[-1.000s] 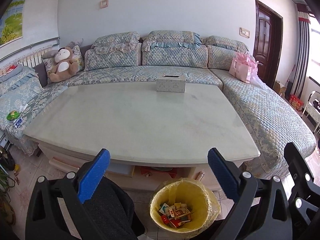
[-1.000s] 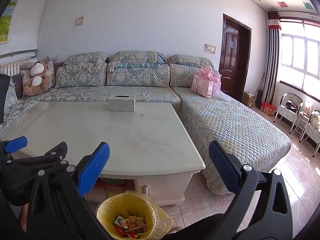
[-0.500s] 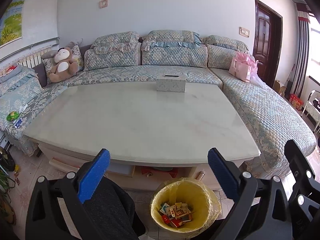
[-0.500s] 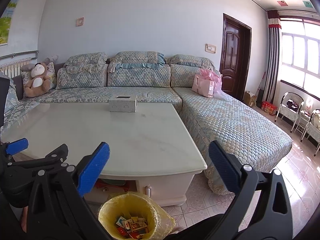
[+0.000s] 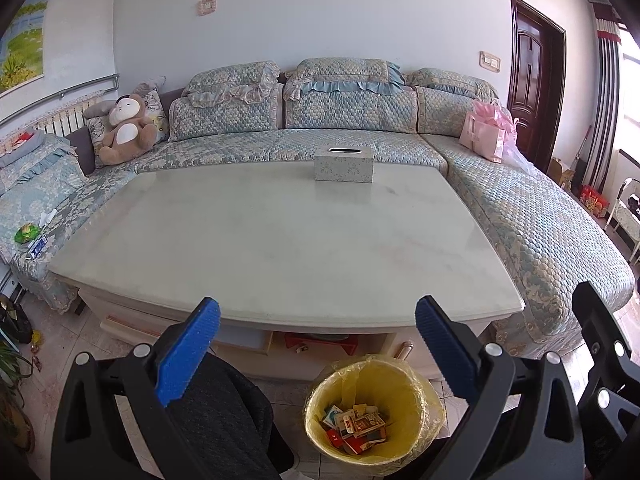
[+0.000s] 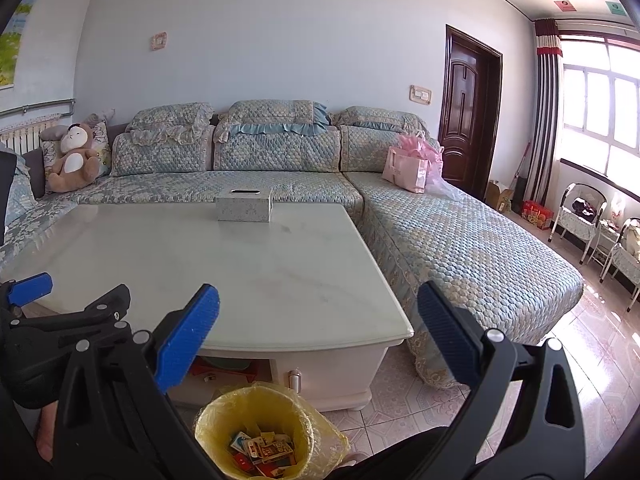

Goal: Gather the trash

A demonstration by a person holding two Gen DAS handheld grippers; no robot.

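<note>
Left gripper (image 5: 316, 344): fingers spread wide, nothing between them. Right gripper (image 6: 318, 334): fingers likewise spread, empty. Both are held above the floor at the near edge of the tabletop (image 5: 280, 240). Trash bin (image 5: 374, 408), lined with a yellow bag, stands on the floor just in front of the table, below and between the fingers; small colourful cartons (image 5: 356, 428) lie at its bottom. Tissue box (image 5: 344, 165) sits at the tabletop's far edge, near the sofa (image 5: 540, 232).

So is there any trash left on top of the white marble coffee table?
No, the white marble coffee table carries only a patterned tissue box; the small packets lie in the yellow-lined trash bin.
</note>
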